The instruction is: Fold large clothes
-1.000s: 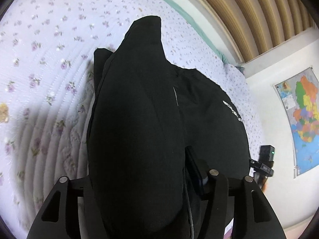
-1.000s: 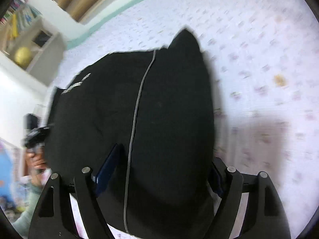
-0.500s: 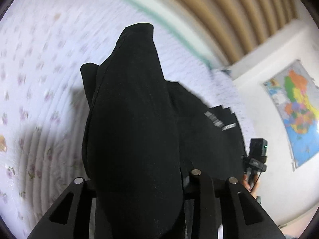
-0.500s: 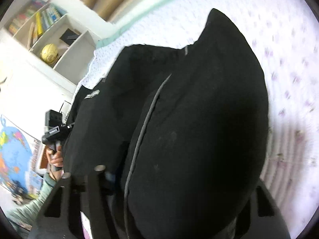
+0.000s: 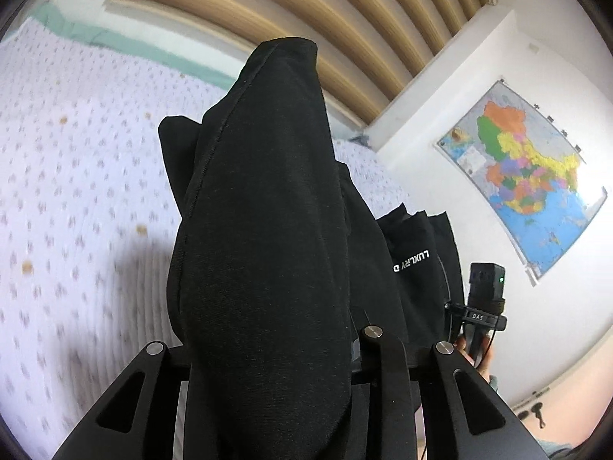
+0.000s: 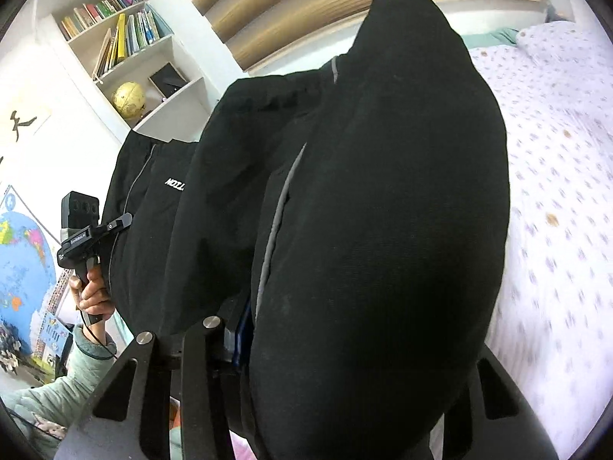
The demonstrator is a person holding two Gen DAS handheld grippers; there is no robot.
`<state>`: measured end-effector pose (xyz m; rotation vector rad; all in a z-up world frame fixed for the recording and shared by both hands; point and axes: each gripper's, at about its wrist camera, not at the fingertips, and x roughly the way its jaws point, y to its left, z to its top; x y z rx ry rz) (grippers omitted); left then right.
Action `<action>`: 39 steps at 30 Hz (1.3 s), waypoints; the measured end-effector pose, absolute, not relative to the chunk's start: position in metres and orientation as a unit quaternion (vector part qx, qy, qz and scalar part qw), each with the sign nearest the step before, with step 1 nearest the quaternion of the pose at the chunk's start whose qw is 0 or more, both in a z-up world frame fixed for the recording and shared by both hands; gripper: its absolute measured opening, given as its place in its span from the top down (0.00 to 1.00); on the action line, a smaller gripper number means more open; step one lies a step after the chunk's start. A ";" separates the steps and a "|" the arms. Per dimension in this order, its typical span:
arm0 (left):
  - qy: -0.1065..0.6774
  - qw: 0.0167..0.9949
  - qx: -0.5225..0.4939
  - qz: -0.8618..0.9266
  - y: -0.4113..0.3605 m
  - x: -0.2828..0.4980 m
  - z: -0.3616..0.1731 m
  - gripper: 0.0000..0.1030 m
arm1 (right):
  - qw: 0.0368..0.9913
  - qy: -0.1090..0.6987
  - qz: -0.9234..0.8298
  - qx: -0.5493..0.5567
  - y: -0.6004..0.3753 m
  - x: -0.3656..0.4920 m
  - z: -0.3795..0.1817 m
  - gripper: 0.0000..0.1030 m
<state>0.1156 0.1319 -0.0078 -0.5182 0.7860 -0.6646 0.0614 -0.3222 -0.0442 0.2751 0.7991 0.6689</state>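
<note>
Underneath, floral quilt (image 5: 76,191), wall map (image 5: 528,176), bookshelf (image 6: 118,42); both grippers clamped on black garment (image 5: 268,230)

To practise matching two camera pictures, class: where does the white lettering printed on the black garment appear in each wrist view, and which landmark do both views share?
Left wrist view: the white lettering sits right of centre, on the hanging black garment, just left of the right hand-held gripper.
Right wrist view: the lettering sits left of centre, right of the left hand-held gripper.
Shared landmark: the coloured wall map.
</note>
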 end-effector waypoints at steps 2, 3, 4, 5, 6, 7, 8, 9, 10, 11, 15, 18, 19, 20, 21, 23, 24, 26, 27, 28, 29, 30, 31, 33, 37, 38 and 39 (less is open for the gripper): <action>0.392 0.825 -0.260 -0.313 0.132 0.108 -0.030 0.69 | 0.858 0.391 0.308 0.129 -0.321 0.048 -0.050 0.51; 0.400 0.820 -0.263 -0.313 0.134 0.108 -0.042 0.69 | 0.854 0.402 0.301 0.133 -0.324 0.042 -0.058 0.51; 0.414 0.812 -0.272 -0.309 0.135 0.108 -0.059 0.68 | 0.853 0.410 0.293 0.134 -0.323 0.041 -0.067 0.51; 0.429 0.802 -0.282 -0.306 0.137 0.110 -0.077 0.68 | 0.851 0.420 0.285 0.135 -0.326 0.039 -0.078 0.51; 0.451 0.791 -0.288 -0.297 0.138 0.114 -0.101 0.67 | 0.846 0.435 0.275 0.137 -0.330 0.040 -0.094 0.51; 0.467 0.785 -0.290 -0.285 0.141 0.118 -0.121 0.62 | 0.842 0.448 0.266 0.137 -0.330 0.042 -0.106 0.50; 0.481 0.783 -0.293 -0.265 0.147 0.122 -0.142 0.58 | 0.839 0.466 0.248 0.134 -0.335 0.046 -0.125 0.50; 0.489 0.779 -0.301 -0.251 0.155 0.125 -0.162 0.48 | 0.836 0.479 0.228 0.137 -0.339 0.049 -0.140 0.45; 0.492 0.754 -0.351 -0.258 0.173 0.128 -0.190 0.43 | 0.833 0.490 0.210 0.152 -0.349 0.052 -0.156 0.40; 0.488 0.726 -0.401 -0.273 0.186 0.128 -0.207 0.43 | 0.827 0.495 0.203 0.176 -0.361 0.054 -0.168 0.36; 0.463 0.715 -0.443 -0.280 0.224 0.116 -0.211 0.43 | 0.792 0.496 0.193 0.300 -0.420 0.047 -0.193 0.27; 0.454 0.780 -0.362 -0.233 0.231 0.100 -0.169 0.43 | 0.816 0.481 0.157 0.278 -0.436 0.031 -0.168 0.26; 0.441 0.812 -0.319 -0.212 0.228 0.092 -0.146 0.43 | 0.839 0.469 0.125 0.247 -0.438 0.023 -0.150 0.25; 0.428 0.838 -0.276 -0.194 0.221 0.085 -0.122 0.43 | 0.855 0.461 0.099 0.218 -0.438 0.018 -0.135 0.25; 0.418 0.853 -0.250 -0.186 0.214 0.081 -0.107 0.43 | 0.869 0.450 0.079 0.190 -0.437 0.011 -0.120 0.25; 0.388 0.879 -0.196 -0.196 0.184 0.068 -0.070 0.42 | 0.895 0.413 0.081 0.150 -0.411 -0.002 -0.081 0.24; 0.384 0.881 -0.185 -0.202 0.176 0.068 -0.063 0.41 | 0.901 0.400 0.095 0.138 -0.400 -0.008 -0.069 0.22; 0.391 0.881 -0.160 -0.212 0.143 0.065 -0.055 0.40 | 0.907 0.392 0.113 0.105 -0.360 -0.015 -0.054 0.18; 0.401 0.879 -0.147 -0.213 0.127 0.065 -0.056 0.40 | 0.908 0.392 0.114 0.089 -0.336 -0.013 -0.052 0.17; 0.412 0.878 -0.129 -0.209 0.109 0.064 -0.061 0.40 | 0.907 0.400 0.116 0.070 -0.320 -0.016 -0.057 0.17; 0.421 0.877 -0.112 -0.202 0.096 0.065 -0.067 0.40 | 0.904 0.407 0.118 0.059 -0.289 -0.006 -0.058 0.17; 0.431 0.876 -0.097 -0.195 0.085 0.063 -0.078 0.40 | 0.901 0.414 0.118 0.049 -0.273 -0.003 -0.066 0.17; 0.454 0.868 -0.085 -0.182 0.073 0.067 -0.098 0.40 | 0.895 0.430 0.115 0.037 -0.248 0.007 -0.078 0.17; 0.481 0.858 -0.079 -0.159 0.066 0.072 -0.138 0.40 | 0.876 0.470 0.104 0.020 -0.223 0.021 -0.112 0.18; 0.460 0.872 -0.103 -0.133 0.069 0.076 -0.157 0.39 | 0.874 0.479 0.080 0.013 -0.208 0.033 -0.151 0.16; 0.452 0.878 -0.099 -0.124 0.067 0.073 -0.154 0.39 | 0.876 0.475 0.075 0.019 -0.207 0.034 -0.152 0.16; 0.444 0.884 -0.088 -0.116 0.064 0.068 -0.150 0.39 | 0.878 0.473 0.072 0.022 -0.206 0.033 -0.150 0.16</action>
